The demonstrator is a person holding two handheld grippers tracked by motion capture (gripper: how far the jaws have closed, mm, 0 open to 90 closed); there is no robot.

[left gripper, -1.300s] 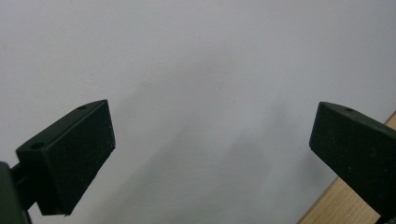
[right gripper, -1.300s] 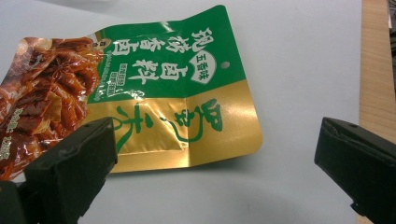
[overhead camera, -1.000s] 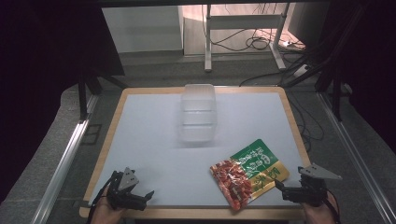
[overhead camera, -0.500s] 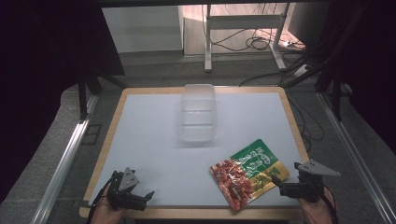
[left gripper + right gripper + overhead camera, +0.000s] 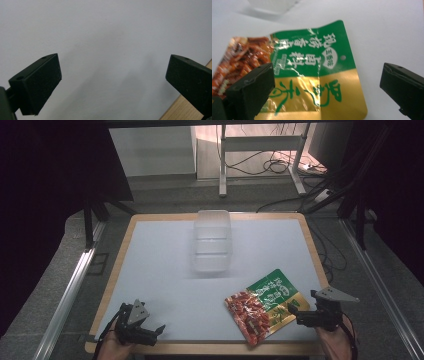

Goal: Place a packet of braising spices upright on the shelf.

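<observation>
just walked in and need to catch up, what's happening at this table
A person holds a gripper in each hand at the near edge of a white table. The right gripper, jaws open, points at a green, gold and red snack packet lying flat, not yet gripped. The left gripper is open over bare table. A clear plastic container sits farther back.

The clear container stands on the desk, toward its far edge and near the middle; the snack packet lies flat nearer than the container and to its right, well apart from it. The right tool sits just right of the packet's near end; the left tool lies far left of the packet, by the desk's near edge.
</observation>
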